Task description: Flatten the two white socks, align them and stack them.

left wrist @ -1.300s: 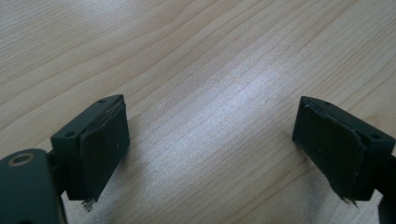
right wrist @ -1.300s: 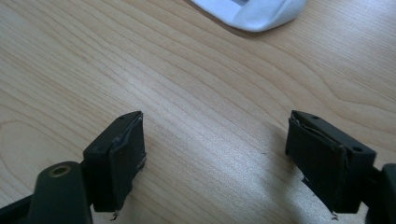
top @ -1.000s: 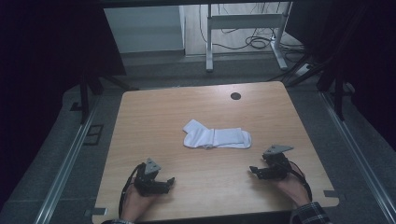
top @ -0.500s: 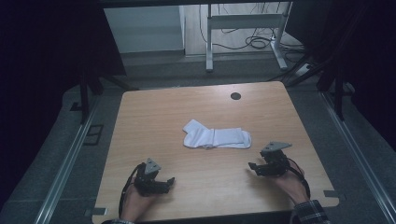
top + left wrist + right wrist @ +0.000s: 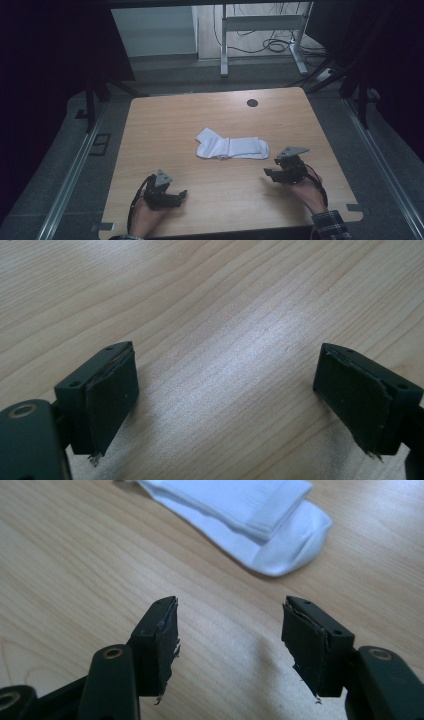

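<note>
White socks: laid mid-desk.
Right hand-held gripper: at 4 o'clock, jaws just narrowed, nothing held.
Left hand-held gripper: at 7 o'clock, spread wide, nothing held.

White socks, plain with faint ribbing at cuff. Light wood-grain table, one black round grommet near far edge. Black left gripper and right gripper, grey top plates. Plaid dark-and-white sleeve at near right corner.

Socks mid-table, between grippers.
</note>
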The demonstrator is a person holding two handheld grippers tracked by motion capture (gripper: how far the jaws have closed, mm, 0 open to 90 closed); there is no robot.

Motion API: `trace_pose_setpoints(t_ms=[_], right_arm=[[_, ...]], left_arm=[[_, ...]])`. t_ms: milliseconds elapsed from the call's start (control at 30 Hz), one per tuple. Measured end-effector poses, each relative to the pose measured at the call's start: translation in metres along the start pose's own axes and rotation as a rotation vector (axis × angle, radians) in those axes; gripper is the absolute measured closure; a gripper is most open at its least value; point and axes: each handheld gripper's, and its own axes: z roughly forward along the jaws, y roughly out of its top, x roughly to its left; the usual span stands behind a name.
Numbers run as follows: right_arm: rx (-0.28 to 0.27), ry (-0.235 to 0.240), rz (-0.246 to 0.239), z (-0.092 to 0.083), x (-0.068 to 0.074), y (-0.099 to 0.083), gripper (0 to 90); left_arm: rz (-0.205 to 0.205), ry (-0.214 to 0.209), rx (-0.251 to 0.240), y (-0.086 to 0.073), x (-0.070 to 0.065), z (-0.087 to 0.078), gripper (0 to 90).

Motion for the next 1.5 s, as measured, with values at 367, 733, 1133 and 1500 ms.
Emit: trace_pose_setpoints(t_ms=[367, 733, 1133, 1500], right_arm=[[-0.003, -0.009, 0.003, 0.003, -0.009, 0.021, 52.1], [-0.001, -0.006, 0.045, 0.022, -0.019, 0.051, 70.5], [0.024, -0.043, 0.068, 0.053, -0.025, 0.074, 76.3], [0.047, -0.051, 0.097, 0.076, -0.03, 0.069, 64.8]], left_arm=[[0.001, 0.0, 0.0, 0.0, 0.0, 0.0, 10.8], [0.0, 0.0, -0.001, 0.0, 0.0, 0.0, 10.8], [0.0, -0.001, -0.001, 0.0, 0.0, 0.0, 10.8], [0.0, 0.0, -0.002, 0.0, 0.0, 0.0, 10.8]])
